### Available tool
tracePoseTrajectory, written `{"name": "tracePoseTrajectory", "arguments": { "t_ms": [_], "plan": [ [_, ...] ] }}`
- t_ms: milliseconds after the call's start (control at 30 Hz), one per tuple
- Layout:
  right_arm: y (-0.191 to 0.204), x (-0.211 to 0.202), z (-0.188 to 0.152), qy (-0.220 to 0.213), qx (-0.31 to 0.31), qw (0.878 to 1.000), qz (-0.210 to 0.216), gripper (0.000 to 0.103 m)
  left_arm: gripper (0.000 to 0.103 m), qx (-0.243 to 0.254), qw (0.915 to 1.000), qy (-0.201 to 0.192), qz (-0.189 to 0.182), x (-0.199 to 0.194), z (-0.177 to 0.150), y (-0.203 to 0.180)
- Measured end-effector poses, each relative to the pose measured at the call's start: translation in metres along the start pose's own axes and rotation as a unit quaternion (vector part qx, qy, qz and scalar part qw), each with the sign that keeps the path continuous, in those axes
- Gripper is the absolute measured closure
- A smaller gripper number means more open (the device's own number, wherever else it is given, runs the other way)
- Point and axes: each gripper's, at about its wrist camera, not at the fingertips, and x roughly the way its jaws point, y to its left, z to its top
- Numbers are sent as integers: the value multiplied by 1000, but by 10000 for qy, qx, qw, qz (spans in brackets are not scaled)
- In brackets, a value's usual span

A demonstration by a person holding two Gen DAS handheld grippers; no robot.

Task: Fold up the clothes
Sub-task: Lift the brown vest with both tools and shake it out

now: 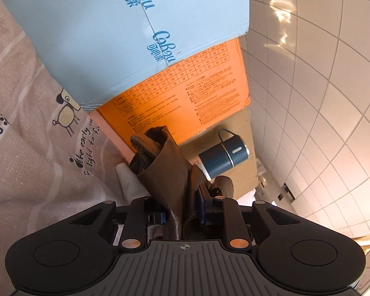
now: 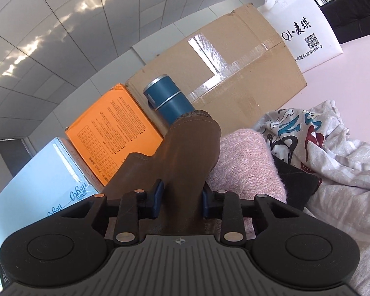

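Note:
A brown leather-like garment (image 1: 170, 170) runs up between the fingers of my left gripper (image 1: 182, 209), which is shut on it. The same brown garment (image 2: 185, 153) fills the jaws of my right gripper (image 2: 181, 197), also shut on it, its folded end rising toward the boxes. Both grippers hold it lifted above the surface. A pink knitted sweater (image 2: 246, 162) lies just right of the right gripper. A printed grey garment (image 2: 308, 133) is crumpled further right, with a black cloth (image 2: 296, 185) beneath it.
A light blue box (image 1: 98, 37), an orange box (image 1: 185, 93) and a brown cardboard box (image 2: 234, 74) stand along the tiled wall. A dark blue flask (image 2: 170, 101) stands before them. A beige printed sheet (image 1: 24, 135) covers the left. A white bag (image 2: 305, 29) sits far right on the pink tabletop (image 2: 357, 74).

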Motion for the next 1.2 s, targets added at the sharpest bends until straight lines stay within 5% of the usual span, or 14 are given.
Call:
{"name": "tracePoseTrajectory", "arguments": {
  "t_ms": [500,700,933,1100,1200],
  "plan": [
    [31,-75,-22,-398,511,9860,1537,87,88,1000,9936,-360,-385,-115,6,-62],
    [71,-93,-38,-73,577,9701,2355,87,88,1878,9792,-710,-293,-194,17,-96],
    [144,-110,-68,548,280,9434,3258,87,88,2576,9558,-1395,248,-313,13,-115],
    [203,-106,-98,1321,97,9188,3719,87,88,2395,9492,-1831,898,-396,8,-105],
    [242,-102,-116,1789,-34,8986,4005,87,88,2575,9345,-2116,1252,-442,7,-114]
  ]
}}
